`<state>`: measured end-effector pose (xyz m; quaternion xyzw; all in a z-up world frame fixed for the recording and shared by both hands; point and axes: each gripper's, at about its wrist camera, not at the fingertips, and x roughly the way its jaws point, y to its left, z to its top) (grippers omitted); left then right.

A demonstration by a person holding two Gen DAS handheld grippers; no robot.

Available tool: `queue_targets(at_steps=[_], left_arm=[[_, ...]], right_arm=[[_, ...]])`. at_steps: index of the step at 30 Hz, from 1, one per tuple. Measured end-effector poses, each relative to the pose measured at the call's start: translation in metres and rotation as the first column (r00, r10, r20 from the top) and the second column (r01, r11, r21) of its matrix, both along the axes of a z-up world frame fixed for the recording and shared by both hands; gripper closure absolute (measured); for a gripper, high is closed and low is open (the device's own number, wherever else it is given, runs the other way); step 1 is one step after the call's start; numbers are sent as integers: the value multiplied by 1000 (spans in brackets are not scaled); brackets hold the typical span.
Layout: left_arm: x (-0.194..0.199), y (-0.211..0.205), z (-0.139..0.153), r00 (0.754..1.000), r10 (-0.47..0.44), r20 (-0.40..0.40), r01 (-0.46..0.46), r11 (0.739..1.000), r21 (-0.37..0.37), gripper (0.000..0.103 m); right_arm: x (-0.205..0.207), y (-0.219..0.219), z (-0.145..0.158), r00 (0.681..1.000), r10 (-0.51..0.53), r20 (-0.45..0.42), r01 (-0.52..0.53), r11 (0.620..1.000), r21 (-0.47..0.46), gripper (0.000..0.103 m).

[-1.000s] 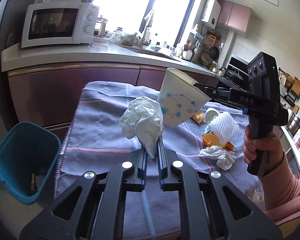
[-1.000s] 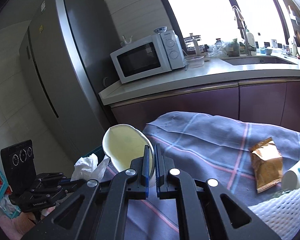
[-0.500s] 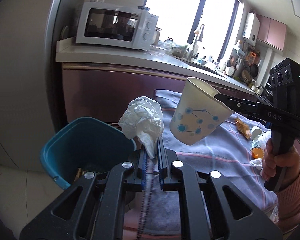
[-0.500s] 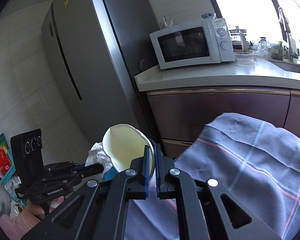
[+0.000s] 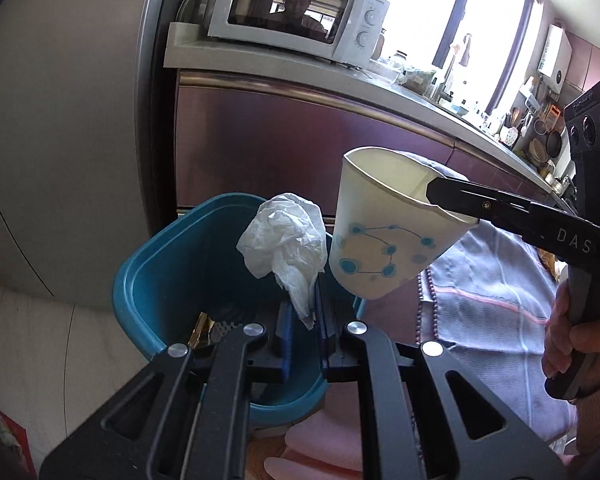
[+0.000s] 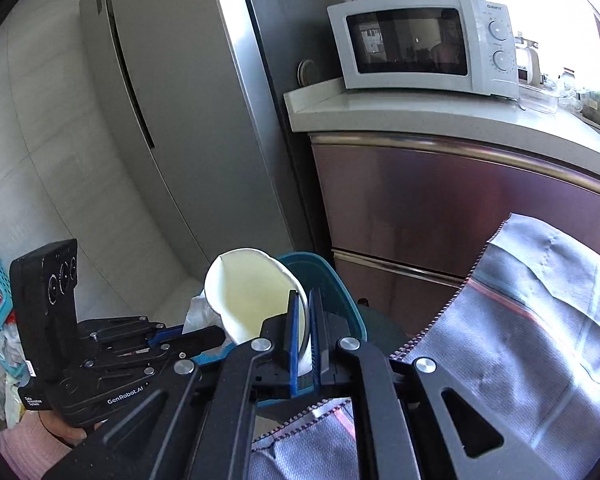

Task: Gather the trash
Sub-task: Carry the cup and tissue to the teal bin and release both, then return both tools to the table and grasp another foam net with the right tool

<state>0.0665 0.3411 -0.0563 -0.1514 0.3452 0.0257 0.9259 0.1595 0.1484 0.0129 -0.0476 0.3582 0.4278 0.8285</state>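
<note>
My left gripper (image 5: 303,312) is shut on a crumpled white tissue (image 5: 284,244) and holds it over the teal trash bin (image 5: 148,288). My right gripper (image 6: 303,320) is shut on the rim of a white paper cup with blue dots (image 5: 384,240), held just right of the tissue above the bin's right edge. The cup's pale inside (image 6: 252,292) faces the right wrist camera, with the bin (image 6: 332,280) behind it. Some trash lies in the bin's bottom (image 5: 202,330).
A grey striped cloth covers the table (image 6: 532,340) to the right of the bin. Purple cabinets (image 5: 280,140) and a counter with a microwave (image 6: 420,40) stand behind. A steel fridge (image 6: 172,112) is on the left.
Both grippers have swung left from over the table to above the teal bin, carrying the tissue and the cup. The bin is now directly under the left gripper.
</note>
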Motion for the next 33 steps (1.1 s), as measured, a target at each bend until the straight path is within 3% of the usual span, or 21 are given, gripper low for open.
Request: queue_targets(at_steps=[11,14,20,25,33], left_arm=[[37,7,-29,998,19,-60,-20,999,-30,91],[45,6,-37,997,23,-75,-25,999,-27,78],[43,2,-48,996,38,-86,-41,998,-39,71],[31,-9,-39,998,27,-51,-28,999,-15,69],[5,-52,2,995,-58,86,55,998,28,58]], right_arm=[[11,30,-32,1000,-9,0,9,993,-117,97],[15,29,-35,1000,-22,-16,20,993,-112,94],[13,17,-34,999,-26,-26,23,996,-86,88],[3,-2,-29,999,-25,-42,23,999,-46,85],[-25,-48,-7,999,-32,-27,33,999,38,74]])
